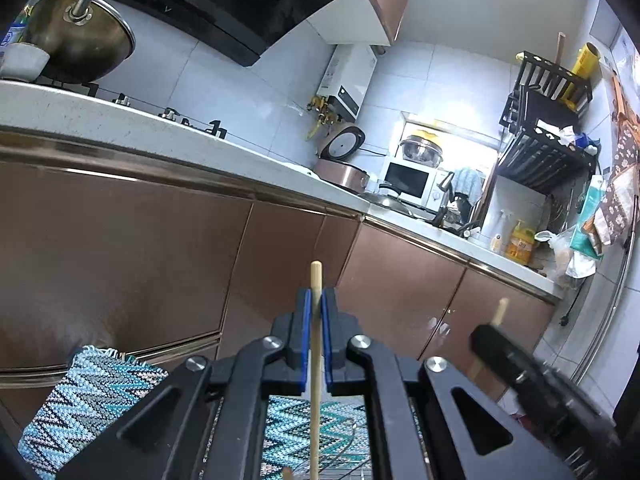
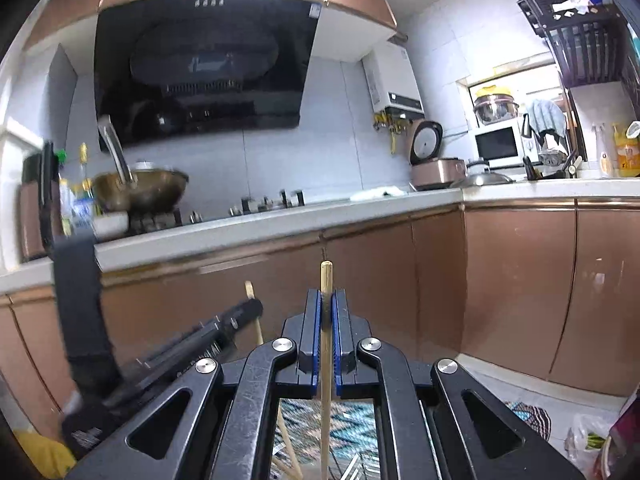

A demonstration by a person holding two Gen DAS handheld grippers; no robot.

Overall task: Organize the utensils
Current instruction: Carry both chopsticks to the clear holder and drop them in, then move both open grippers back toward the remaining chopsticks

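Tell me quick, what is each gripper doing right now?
Left gripper: closed, fingers pinching a wooden chopstick that stands upright.
Right gripper: closed, fingers pinching another wooden chopstick, also upright.

A home kitchen: a wok on the hob, range hood above, microwave (far right) on the worktop.

A brass-coloured wok sits on the stove, under the black range hood. Along the counter: an open rice cooker, then a white microwave.
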